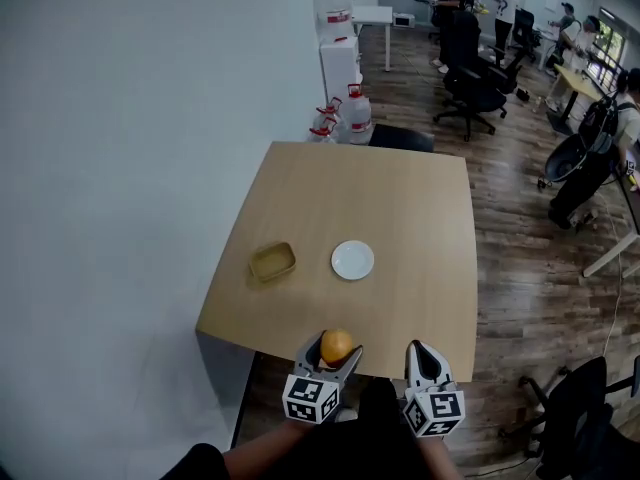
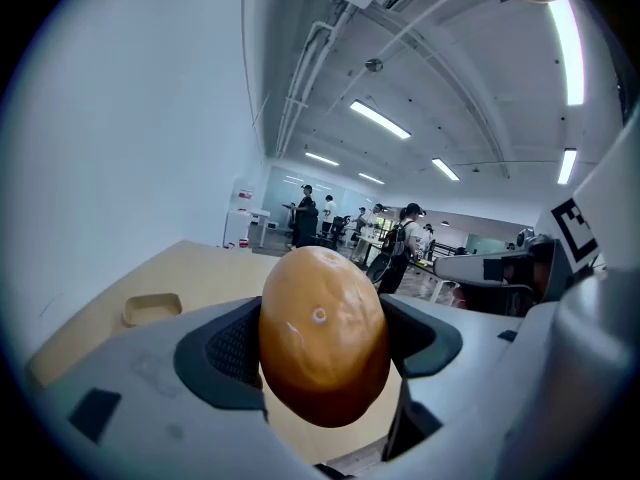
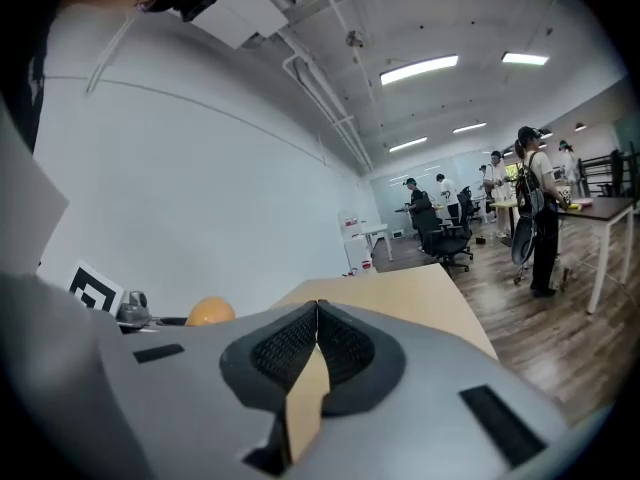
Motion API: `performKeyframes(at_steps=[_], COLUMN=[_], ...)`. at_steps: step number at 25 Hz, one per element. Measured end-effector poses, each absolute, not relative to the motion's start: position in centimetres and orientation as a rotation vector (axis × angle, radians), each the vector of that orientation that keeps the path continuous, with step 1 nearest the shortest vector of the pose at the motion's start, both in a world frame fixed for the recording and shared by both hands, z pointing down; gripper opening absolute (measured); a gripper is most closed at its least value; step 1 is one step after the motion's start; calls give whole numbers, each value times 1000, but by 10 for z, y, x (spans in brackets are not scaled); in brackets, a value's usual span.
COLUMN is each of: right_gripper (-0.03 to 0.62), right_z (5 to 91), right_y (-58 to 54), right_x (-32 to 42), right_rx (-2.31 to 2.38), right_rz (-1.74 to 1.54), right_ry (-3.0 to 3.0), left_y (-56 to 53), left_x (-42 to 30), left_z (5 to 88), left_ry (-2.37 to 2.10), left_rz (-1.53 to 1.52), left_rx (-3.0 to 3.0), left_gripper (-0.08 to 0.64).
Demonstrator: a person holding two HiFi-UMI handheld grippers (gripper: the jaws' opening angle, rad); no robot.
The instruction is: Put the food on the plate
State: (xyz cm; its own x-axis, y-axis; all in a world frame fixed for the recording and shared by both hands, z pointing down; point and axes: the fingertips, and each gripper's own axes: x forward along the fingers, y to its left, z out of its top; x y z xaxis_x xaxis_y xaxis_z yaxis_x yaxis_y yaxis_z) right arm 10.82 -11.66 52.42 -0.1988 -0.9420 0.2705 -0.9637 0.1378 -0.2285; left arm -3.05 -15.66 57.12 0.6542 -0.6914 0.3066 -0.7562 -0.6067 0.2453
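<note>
An orange, egg-shaped piece of food (image 1: 336,346) is clamped between the jaws of my left gripper (image 1: 335,352), held just past the near edge of the wooden table (image 1: 400,208). In the left gripper view the food (image 2: 323,334) fills the gap between both pads. A small white plate (image 1: 352,260) lies on the table ahead, slightly right of the food. My right gripper (image 1: 424,359) hovers beside the left one at the table's near edge, jaws pressed together with nothing in them (image 3: 314,340). The food (image 3: 209,312) shows at the left of the right gripper view.
A shallow tan tray (image 1: 272,261) sits left of the plate and appears again (image 2: 152,308) in the left gripper view. A white wall runs along the table's left side. Water jugs (image 1: 345,115) stand behind the far edge. Office chairs (image 1: 470,78) and people occupy the floor beyond.
</note>
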Motion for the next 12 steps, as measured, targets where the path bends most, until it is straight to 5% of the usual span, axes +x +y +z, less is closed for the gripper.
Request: performKeyframes(at_steps=[12], right_gripper=[60], right_z=[525], right_y=[-200], right_x=[125], right_rx=[1815], right_rz=[398], right_ry=[-2389], left_y=[-244], left_x=[-5], left_z=[593], left_ry=[-1213], left_rz=[222], left_rx=[2458], left_gripper=[330])
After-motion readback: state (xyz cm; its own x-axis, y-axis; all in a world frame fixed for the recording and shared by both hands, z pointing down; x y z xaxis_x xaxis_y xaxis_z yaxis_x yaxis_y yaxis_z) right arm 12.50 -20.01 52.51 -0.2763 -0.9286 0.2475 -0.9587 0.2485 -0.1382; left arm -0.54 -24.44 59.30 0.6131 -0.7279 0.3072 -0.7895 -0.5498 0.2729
